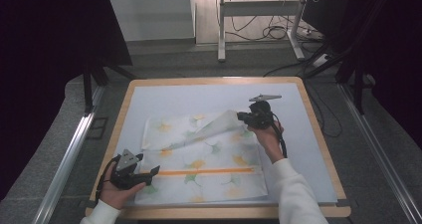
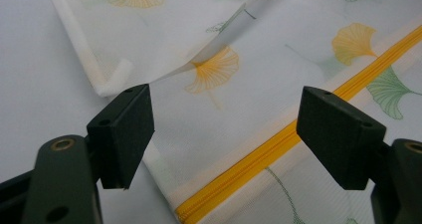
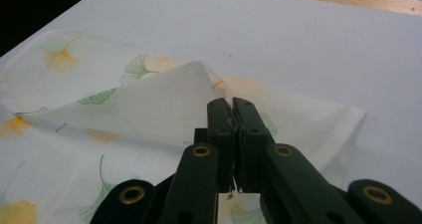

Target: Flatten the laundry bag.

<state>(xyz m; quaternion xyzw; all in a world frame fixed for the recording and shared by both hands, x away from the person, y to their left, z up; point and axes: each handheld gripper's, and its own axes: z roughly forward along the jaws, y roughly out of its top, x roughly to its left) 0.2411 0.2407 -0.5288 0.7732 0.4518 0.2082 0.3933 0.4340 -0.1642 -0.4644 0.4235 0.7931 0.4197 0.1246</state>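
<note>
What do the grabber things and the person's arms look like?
Both the left gripper and the right gripper are black, with flat blocky jaws, brass-coloured rivets, a grey three-cornered plate on top and a black cable trailing behind. The person wears white sleeves.

Both arms in white long sleeves; left gripper point(image 1: 155, 169) and right gripper point(image 1: 241, 116) black, blocky jaws with brass-coloured pivot rivets, grey three-cornered top plates, black cable trailing from each.

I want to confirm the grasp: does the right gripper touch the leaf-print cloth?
Touching. In the right gripper view, the right gripper has its jaws shut on a raised corner of the leaf-print cloth, which lifts off the table.
</note>
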